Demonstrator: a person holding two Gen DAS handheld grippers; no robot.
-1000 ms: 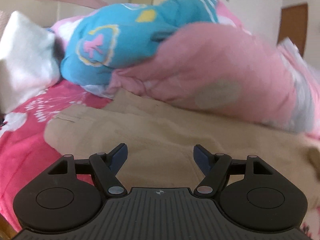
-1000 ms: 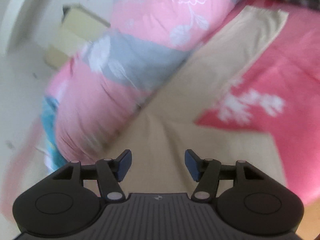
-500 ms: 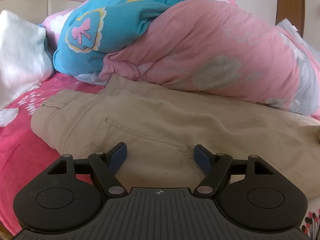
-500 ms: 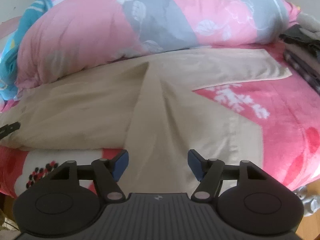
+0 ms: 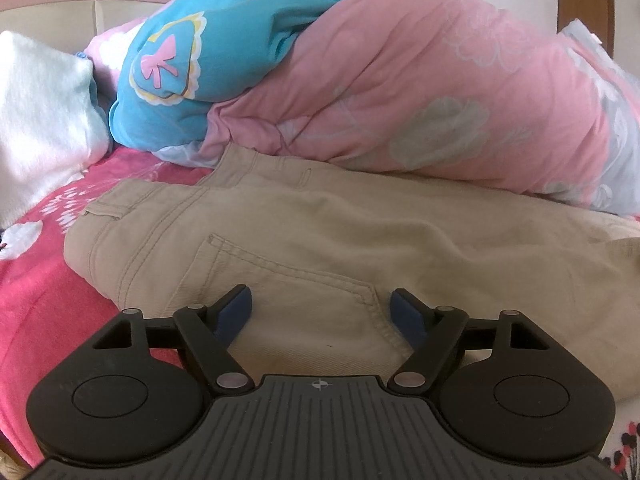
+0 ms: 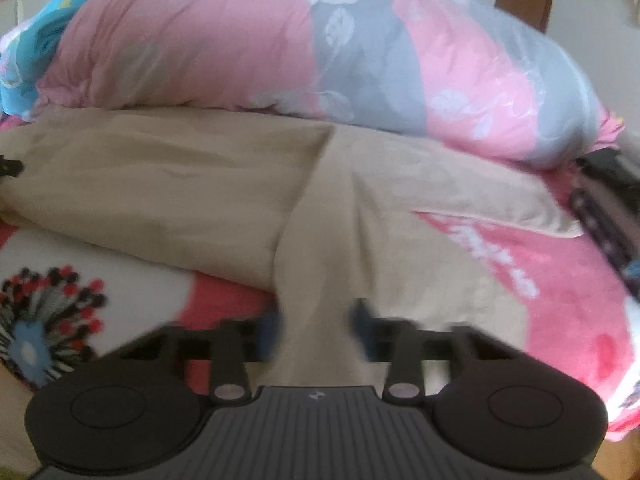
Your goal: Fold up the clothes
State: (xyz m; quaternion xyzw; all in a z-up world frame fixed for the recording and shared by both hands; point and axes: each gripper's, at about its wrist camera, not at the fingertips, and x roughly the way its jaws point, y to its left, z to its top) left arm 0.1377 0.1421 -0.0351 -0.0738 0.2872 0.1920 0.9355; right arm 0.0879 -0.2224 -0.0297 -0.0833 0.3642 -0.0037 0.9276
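We hold the left gripper [image 5: 322, 308] wide over the beige trousers [image 5: 304, 232] at their back pocket, while the right gripper [image 6: 316, 326], closing, straddles a trouser leg ahead, ready for folding.

A heaped pink quilt [image 5: 420, 92] walls off the bed's far edge behind the trousers [image 5: 320, 232]; a white pillow [image 5: 40, 120] blocks the left corner, dark folded clothes [image 6: 608, 208] the right, leaving bare blanket [image 6: 520, 272] along the near edge.
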